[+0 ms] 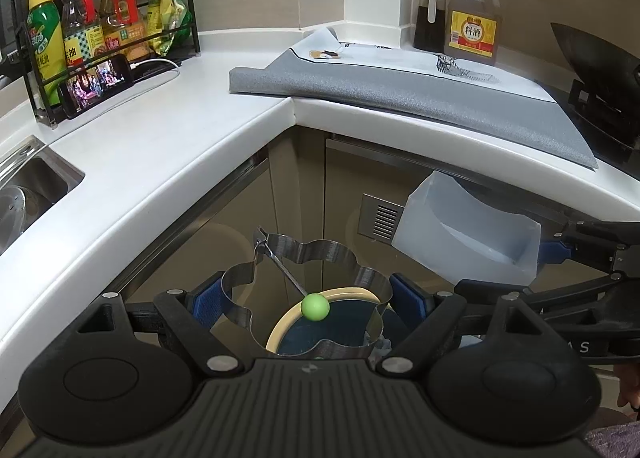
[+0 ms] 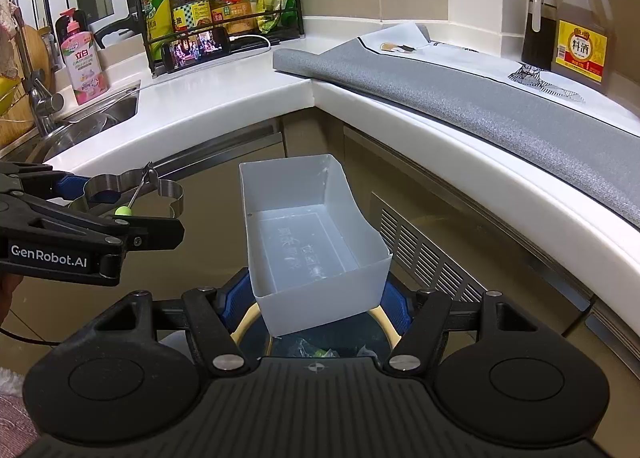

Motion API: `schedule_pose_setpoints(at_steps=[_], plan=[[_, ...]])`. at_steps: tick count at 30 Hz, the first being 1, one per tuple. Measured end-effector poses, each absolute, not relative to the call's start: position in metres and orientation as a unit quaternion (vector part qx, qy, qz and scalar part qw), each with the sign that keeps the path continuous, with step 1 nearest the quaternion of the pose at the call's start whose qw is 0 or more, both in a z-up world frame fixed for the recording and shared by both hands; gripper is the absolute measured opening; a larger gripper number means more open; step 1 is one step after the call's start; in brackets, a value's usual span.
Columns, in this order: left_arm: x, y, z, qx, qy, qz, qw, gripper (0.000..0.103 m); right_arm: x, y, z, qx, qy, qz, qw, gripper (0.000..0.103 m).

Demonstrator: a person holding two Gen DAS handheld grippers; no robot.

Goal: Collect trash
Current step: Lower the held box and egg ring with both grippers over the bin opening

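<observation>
Left wrist view – grip: the left gripper (image 1: 306, 300) was clamped on a metal egg ring (image 1: 308, 290), its blue pads (image 1: 204, 300) pressing the ring's 2 outer sides; the wire handle with a green knob (image 1: 315, 306) crossed the ring's middle.
Left wrist view – target: a trash bin (image 1: 320, 322) with a cream rim showed directly below, seen through the ring.
Left wrist view – neighbour: the white plastic box (image 1: 464, 234) hung to the right, tilted, carried by the right gripper (image 1: 560, 250) in front of the cabinet doors, below the worktop (image 1: 168, 145) edge.
Right wrist view – grip: the right gripper (image 2: 316, 298) was closed on the white plastic box (image 2: 312, 230) across its narrow end; the box's long axis ran away from the camera, open side up.
Right wrist view – target: the trash bin (image 2: 384, 318) sat under the box's near end, wrappers visible inside.
Right wrist view – neighbour: the left gripper (image 2: 116, 197) with the egg ring (image 2: 132, 187) stood to the left, apart from the box.
Key relation: both held things appeared to hang over the bin, so each release would likely be a straight drop.
</observation>
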State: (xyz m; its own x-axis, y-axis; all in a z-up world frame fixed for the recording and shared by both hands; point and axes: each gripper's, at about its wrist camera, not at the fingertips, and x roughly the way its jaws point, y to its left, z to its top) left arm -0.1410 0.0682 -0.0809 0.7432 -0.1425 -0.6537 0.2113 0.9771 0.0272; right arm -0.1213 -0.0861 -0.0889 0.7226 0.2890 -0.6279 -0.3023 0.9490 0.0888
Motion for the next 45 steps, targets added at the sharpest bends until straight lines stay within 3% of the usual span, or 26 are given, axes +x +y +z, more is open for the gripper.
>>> schedule_pose_setpoints(at_steps=[15, 23, 45], plan=[[-0.141, 0.068, -0.083, 0.050, 0.347, -0.095, 0.932, 0.089, -0.121, -0.086, -0.091, -0.009, 0.339, 0.160, 0.927, 0.069], [-0.139, 0.069, -0.087, 0.048, 0.353, -0.097, 0.930, 0.089, -0.122, -0.084, -0.096, -0.013, 0.338, 0.163, 0.927, 0.063], [-0.118, 0.075, -0.099, 0.032, 0.385, -0.088, 0.918, 0.089, -0.108, -0.079, -0.105, -0.014, 0.369, 0.172, 0.913, 0.064]])
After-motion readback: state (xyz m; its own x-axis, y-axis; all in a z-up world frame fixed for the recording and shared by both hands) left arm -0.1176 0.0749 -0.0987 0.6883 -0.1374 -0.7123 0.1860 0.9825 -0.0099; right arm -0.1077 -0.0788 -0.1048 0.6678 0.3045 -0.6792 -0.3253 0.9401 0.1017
